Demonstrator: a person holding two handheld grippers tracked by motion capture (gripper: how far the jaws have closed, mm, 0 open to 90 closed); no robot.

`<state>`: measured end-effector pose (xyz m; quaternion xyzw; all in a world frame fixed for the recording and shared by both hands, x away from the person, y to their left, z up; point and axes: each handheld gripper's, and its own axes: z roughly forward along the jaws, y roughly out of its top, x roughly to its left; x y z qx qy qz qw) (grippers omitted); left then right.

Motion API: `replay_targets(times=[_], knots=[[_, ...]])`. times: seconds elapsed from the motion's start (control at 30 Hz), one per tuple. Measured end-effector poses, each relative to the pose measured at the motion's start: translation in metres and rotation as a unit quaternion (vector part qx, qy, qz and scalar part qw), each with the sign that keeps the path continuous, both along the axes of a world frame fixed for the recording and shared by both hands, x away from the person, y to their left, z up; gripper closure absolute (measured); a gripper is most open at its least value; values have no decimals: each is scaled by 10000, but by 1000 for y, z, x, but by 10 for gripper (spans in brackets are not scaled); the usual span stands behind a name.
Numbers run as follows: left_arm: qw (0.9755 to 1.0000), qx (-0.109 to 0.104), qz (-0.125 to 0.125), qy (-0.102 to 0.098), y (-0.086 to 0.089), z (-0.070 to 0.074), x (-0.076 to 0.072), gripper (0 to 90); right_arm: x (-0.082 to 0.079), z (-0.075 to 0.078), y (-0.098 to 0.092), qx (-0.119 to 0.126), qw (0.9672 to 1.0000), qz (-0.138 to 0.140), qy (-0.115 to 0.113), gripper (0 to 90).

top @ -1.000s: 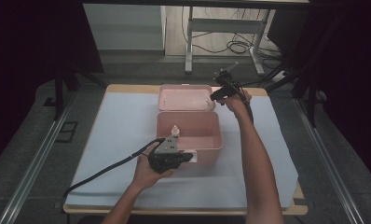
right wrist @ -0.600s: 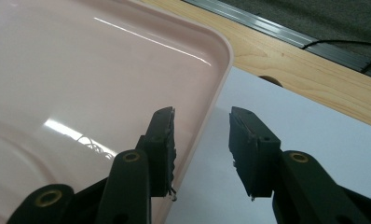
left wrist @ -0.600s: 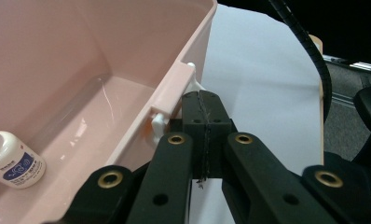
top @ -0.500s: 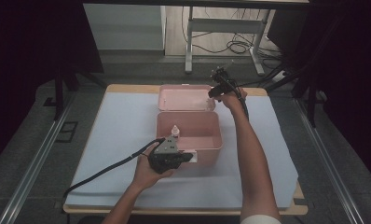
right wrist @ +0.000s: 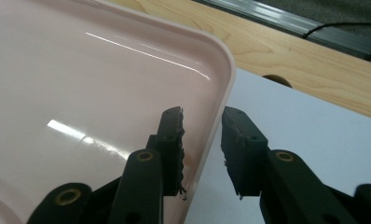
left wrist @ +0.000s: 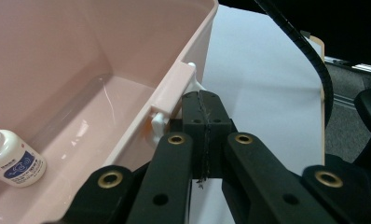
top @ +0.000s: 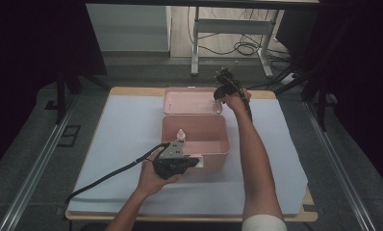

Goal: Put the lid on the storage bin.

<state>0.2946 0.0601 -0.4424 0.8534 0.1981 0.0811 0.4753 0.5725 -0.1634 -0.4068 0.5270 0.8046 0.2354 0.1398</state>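
A pink box (top: 217, 150) stands open on the mat, its lid (top: 189, 101) laid flat behind it. A small white bottle (top: 181, 136) with a blue label (left wrist: 13, 161) stands inside, at the left. My left gripper (top: 194, 161) is at the box's front wall, jaws shut, and its tips (left wrist: 203, 100) touch the white latch (left wrist: 195, 80) under the rim. My right gripper (top: 219, 93) is at the lid's far right corner. It is open (right wrist: 202, 116), one jaw over the lid's inside (right wrist: 81, 84) and the other outside the rim.
A white mat (top: 127, 130) covers the wooden table (right wrist: 314, 60), with bare mat to the left and right of the box. My left gripper's cable (top: 108, 173) trails across the mat to the front left. Metal frame legs stand beyond the far edge.
My right gripper has moved left and away from the person, reaching the lid's far right corner. The left gripper, box and bottle stay as they were.
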Motion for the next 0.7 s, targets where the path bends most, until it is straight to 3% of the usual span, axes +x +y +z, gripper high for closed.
replay_targets(times=[0.23, 0.4, 0.7], knots=[[10000, -3, 21, 3, 0, 0, 0, 900, 3, -6, 0, 88, 9997, -137, 196, 745], [10000, -5, 18, 10, 0, 0, 0, 900, 3, -3, -3, 194, 9993, -249, 179, 801], [10000, -9, 20, 21, 0, 0, 0, 900, -4, 4, 1, 94, 9995, -267, -154, 818]])
